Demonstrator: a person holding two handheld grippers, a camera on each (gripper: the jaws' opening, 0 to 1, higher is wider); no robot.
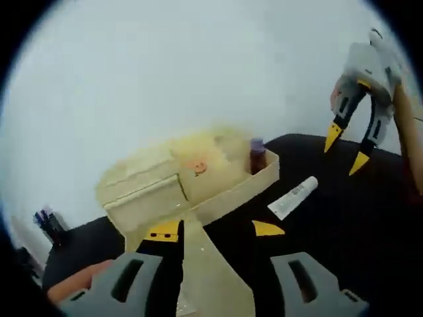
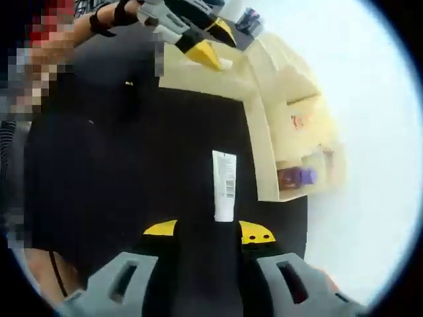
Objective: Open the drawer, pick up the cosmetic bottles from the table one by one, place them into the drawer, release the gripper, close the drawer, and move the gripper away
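A cream desk organizer [image 1: 158, 188] stands on the black table [image 1: 344, 218]. In its end compartment a brown bottle with a purple cap [image 1: 257, 155] stands upright. A cream drawer panel [image 1: 205, 264] reaches out toward me between the jaws of my left gripper [image 1: 217, 230], which are spread wide. A white tube [image 1: 293, 197] lies on the table right of the organizer. My right gripper [image 1: 345, 146] hovers open above the table. In the right gripper view the white tube [image 2: 224, 183] lies just ahead of my open right gripper [image 2: 208, 231]. The bottle [image 2: 297, 176] lies in the organizer [image 2: 291, 99], and the left gripper [image 2: 201, 43] is at the drawer panel [image 2: 192, 76].
A holder with pens [image 1: 46, 221] stands at the table's far left corner, and the pen holder [image 2: 249, 18] sits beyond the organizer in the right gripper view. A white wall [image 1: 198, 66] runs behind the table. A person's arm [image 2: 73, 33] holds the left gripper.
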